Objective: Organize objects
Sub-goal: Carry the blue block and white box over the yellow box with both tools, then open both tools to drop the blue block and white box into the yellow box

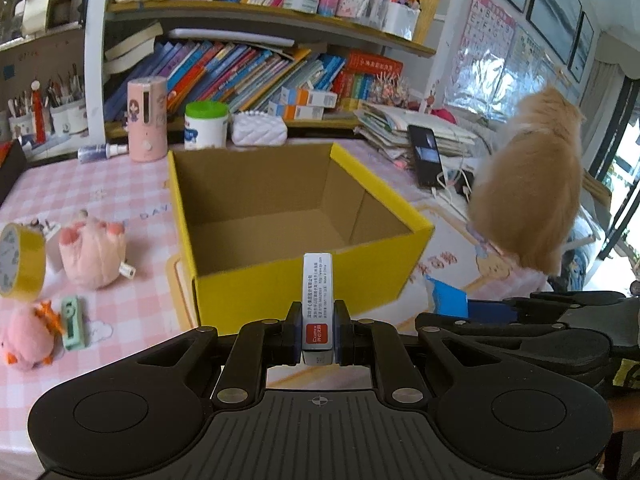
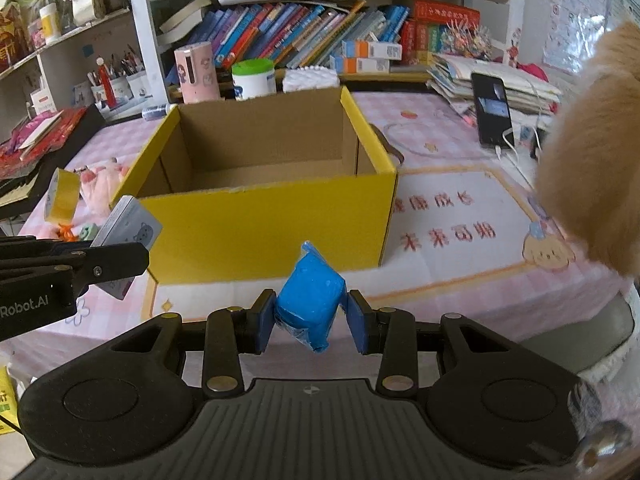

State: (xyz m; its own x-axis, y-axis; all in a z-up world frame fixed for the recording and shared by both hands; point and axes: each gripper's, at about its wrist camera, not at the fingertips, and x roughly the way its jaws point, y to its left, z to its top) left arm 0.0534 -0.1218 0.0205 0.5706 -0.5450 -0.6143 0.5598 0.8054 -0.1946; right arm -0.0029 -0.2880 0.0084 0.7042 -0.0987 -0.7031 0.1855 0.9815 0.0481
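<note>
An open yellow cardboard box (image 1: 304,276) (image 2: 272,224) stands on the pink checked table, and the part of its inside that shows holds nothing. My left gripper (image 1: 318,330) is shut on a small white printed box (image 1: 317,304), held just in front of the yellow box's near wall; it also shows in the right wrist view (image 2: 132,232). My right gripper (image 2: 310,318) is shut on a blue plastic packet (image 2: 310,300), held before the yellow box's front wall. That packet shows at the right in the left wrist view (image 1: 450,298).
A yellow tape roll (image 1: 22,256), a pink plush (image 1: 94,254), a pink chick plush (image 1: 28,334) and a green eraser (image 1: 74,322) lie left of the box. An orange cat (image 1: 528,188) (image 2: 596,184) stands on the table at the right by a phone (image 1: 428,156). Bookshelves line the back.
</note>
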